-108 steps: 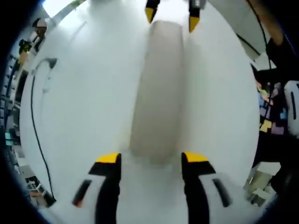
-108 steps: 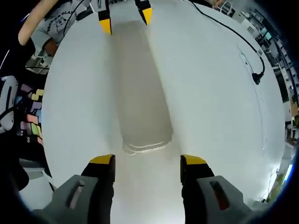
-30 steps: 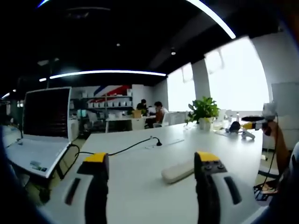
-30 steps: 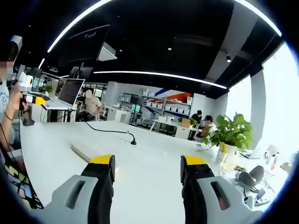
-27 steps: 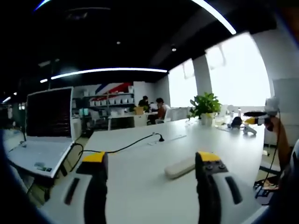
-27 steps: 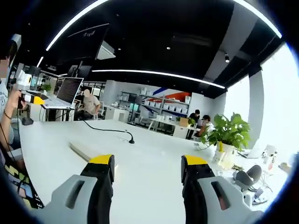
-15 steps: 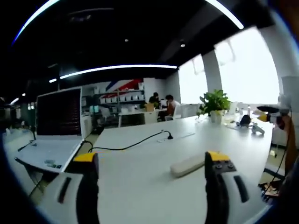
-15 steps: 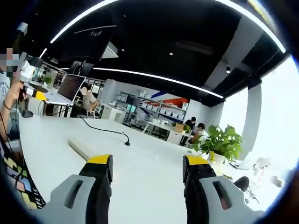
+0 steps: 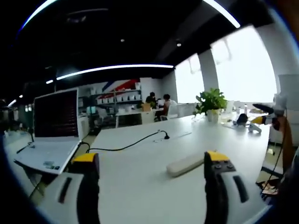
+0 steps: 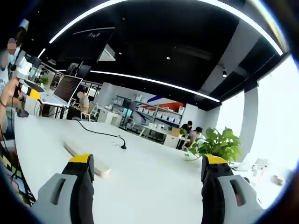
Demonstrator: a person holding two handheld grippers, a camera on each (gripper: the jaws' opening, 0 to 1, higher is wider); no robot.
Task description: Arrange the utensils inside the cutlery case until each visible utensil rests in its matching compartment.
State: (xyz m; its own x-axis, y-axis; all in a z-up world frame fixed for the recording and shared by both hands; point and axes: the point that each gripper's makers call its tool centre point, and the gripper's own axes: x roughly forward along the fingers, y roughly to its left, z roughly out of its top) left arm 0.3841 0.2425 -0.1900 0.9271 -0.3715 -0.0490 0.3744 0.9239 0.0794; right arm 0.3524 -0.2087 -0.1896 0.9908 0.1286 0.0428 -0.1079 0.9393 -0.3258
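**Operator:** While both views look level across the table (image 9: pixel 140 154), I have the left gripper (image 9: pixel 152 161) with its jaws spread wide and nothing between them, and the right gripper (image 10: pixel 147 163) spread wider still, also holding nothing. The cutlery case (image 9: pixel 185 164) lies flat on the white top just ahead of the left claw, nearer its right jaw than its left. In the right gripper view the same case (image 10: pixel 86 161) runs away from just beyond the left jaw, slanting off to that side.

**Spotter:** Is it open? Any utensils?

**Operator:** I cannot tell from this low angle. It reads as one long pale bar, and no fork, spoon or compartment is visible. My judgement is that the step in hand is getting back over the case, so I would tip both claws downward until its top face shows before committing to anything.

**Spotter:** What else is near your path?

**Operator:** A black cable (image 9: pixel 126 146) crosses the table beyond the case, well past both claws, and a laptop (image 9: pixel 51 128) sits off to the left of the left claw. A potted plant (image 10: pixel 215 144) stands far ahead of the right claw. None is close to the case.

**Spotter:** And the approach?

**Operator:** I would bring one claw to each end of the case, jaws straddling its narrow width, and steady it with one side while the other works. Coming in too flat risks shoving it along the smooth top.
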